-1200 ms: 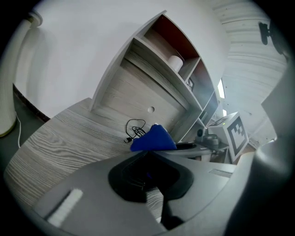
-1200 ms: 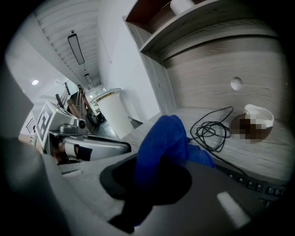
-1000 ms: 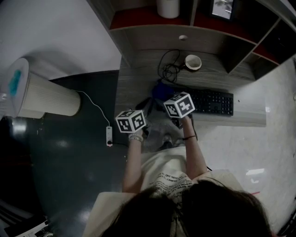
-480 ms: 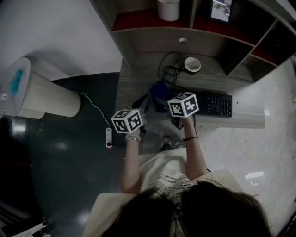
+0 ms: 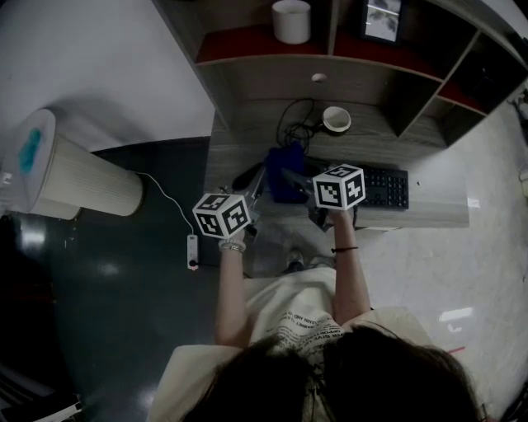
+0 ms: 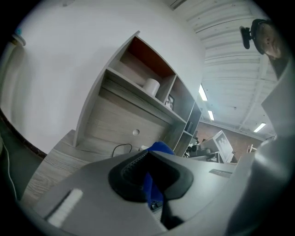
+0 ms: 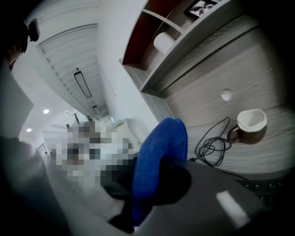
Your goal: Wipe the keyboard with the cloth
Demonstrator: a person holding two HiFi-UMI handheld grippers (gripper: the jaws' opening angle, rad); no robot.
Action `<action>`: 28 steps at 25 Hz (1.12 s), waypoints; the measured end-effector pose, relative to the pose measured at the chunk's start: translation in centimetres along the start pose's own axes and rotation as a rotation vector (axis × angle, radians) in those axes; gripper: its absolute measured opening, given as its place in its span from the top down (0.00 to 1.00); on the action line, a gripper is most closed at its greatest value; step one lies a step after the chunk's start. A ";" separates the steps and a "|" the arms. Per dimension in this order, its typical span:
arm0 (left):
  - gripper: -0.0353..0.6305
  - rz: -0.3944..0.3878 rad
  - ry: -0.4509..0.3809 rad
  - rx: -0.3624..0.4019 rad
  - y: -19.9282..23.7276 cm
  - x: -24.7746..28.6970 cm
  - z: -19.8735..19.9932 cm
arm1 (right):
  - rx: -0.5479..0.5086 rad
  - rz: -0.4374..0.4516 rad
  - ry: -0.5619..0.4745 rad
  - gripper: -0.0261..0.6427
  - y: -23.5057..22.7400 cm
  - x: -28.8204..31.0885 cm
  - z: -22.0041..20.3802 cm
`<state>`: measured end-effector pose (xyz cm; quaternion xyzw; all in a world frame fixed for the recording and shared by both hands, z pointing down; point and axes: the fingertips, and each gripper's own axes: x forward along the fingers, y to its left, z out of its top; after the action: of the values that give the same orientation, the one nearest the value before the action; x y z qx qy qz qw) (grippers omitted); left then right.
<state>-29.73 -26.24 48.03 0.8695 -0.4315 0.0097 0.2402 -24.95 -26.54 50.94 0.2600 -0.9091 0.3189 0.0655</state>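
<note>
A blue cloth (image 5: 283, 171) hangs over the desk, just left of the black keyboard (image 5: 378, 186). Both grippers hold it. My left gripper (image 5: 257, 185) is shut on its left side, and in the left gripper view a strip of cloth (image 6: 148, 183) is pinched between the dark pads. My right gripper (image 5: 297, 180) is shut on its right side. In the right gripper view the cloth (image 7: 160, 152) bulges up out of the jaws. The keyboard's left end is hidden behind the right gripper's marker cube.
A mug (image 5: 336, 119) and a coiled black cable (image 5: 293, 125) lie at the back of the wooden desk (image 5: 239, 136). Shelves above hold a white cylinder (image 5: 290, 20) and a picture frame (image 5: 382, 16). A white ribbed appliance (image 5: 78, 171) and a power strip (image 5: 192, 251) are on the floor at left.
Both grippers have moved forward over the desk, carrying the cloth with them. The right one has also shifted right, toward the keyboard, and the cloth shows more fully between them.
</note>
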 end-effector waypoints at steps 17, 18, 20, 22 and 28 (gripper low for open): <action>0.94 -0.167 -0.087 0.159 -6.5 1.7 5.3 | -0.109 0.006 -0.249 0.87 1.7 -8.0 8.4; 0.94 -0.176 -0.090 0.166 -6.9 1.7 5.5 | -0.124 0.005 -0.259 0.87 1.9 -8.4 8.8; 0.94 -0.193 -0.098 0.177 -7.5 1.8 6.0 | -0.152 0.002 -0.279 0.87 2.1 -9.1 9.5; 0.94 -0.204 -0.102 0.186 -7.9 2.0 6.2 | -0.170 -0.001 -0.294 0.87 2.2 -9.6 10.0; 0.94 -0.213 -0.097 0.192 -8.2 2.2 6.2 | -0.181 -0.010 -0.283 0.87 1.9 -9.7 9.8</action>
<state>-23.35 -26.36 39.71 0.9287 -0.3452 -0.0165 0.1345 -17.20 -27.09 39.44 0.2996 -0.9330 0.1958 -0.0384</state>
